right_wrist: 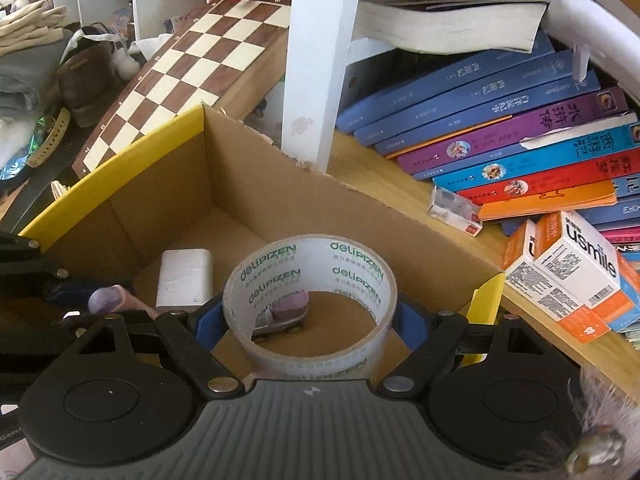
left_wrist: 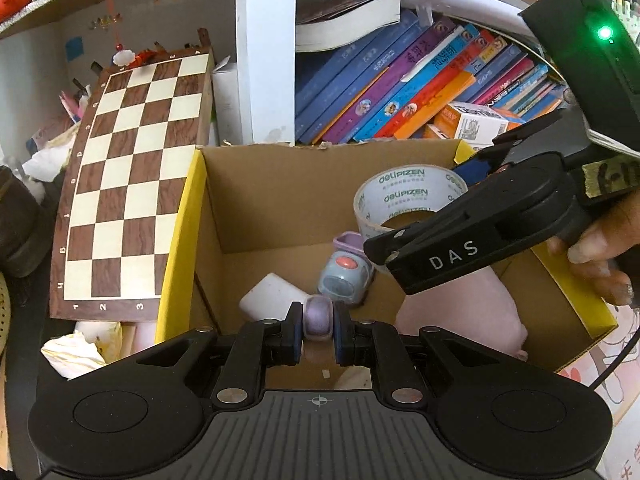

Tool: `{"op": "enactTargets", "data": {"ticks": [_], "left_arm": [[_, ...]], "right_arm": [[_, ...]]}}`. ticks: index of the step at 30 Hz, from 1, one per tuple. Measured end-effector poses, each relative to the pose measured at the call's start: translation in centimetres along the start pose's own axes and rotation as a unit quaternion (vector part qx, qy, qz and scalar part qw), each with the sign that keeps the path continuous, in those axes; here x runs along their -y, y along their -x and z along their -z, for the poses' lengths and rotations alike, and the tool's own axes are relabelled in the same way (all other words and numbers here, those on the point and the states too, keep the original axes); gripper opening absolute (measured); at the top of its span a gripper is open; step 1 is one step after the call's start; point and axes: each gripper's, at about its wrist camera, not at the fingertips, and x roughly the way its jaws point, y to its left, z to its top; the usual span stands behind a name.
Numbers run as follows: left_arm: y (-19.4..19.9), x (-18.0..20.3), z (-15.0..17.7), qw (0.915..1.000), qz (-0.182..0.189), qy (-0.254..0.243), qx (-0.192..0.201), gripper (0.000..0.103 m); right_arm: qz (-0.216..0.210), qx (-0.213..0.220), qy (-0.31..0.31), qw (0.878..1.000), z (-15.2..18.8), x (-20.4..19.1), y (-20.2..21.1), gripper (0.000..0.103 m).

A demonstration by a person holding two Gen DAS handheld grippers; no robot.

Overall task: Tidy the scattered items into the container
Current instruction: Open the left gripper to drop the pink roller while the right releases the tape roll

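Above the cardboard box [right_wrist: 280,184], left tool [left_wrist: 316,330] grips a purple piece [left_wrist: 318,318], right tool [right_wrist: 308,320] the tape roll [right_wrist: 310,276].

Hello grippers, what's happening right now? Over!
Left gripper shut on small purple thing, over cardboard box. Right gripper shut on tape roll, over the box too. Nothing blocking the drop.

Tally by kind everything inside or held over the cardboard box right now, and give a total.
Tape roll, held by the right gripper: 1
Small purple object, held by the left gripper: 1
White block: 1
Toy car: 1
Pink soft item: 1
Total: 5, all in or over the cardboard box.
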Motion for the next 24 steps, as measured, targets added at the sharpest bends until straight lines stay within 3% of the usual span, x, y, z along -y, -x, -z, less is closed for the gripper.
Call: {"op": "enactTargets", "data": {"ticks": [12,20,24], "left_arm": [[-0.3,-0.3,-0.4,1.0,-0.005,0.005,0.005,0.018],[0.8,0.6,-0.3,0.9995,0.0,-0.006,0.031,0.055],[1.8,0.9,-0.4,0.9984,-0.009,-0.015,0.054,0.065]], "right_arm": [[0.002,-0.004,-0.018,1.0,-0.8,0.7,-1.1,0.084],[0.011,-0.004,-0.027,1.0,-1.0,0.8,-1.4,0.084],[0.013,0.001,-0.033,0.999,-1.0,0.9,-0.7,0.084]]}}
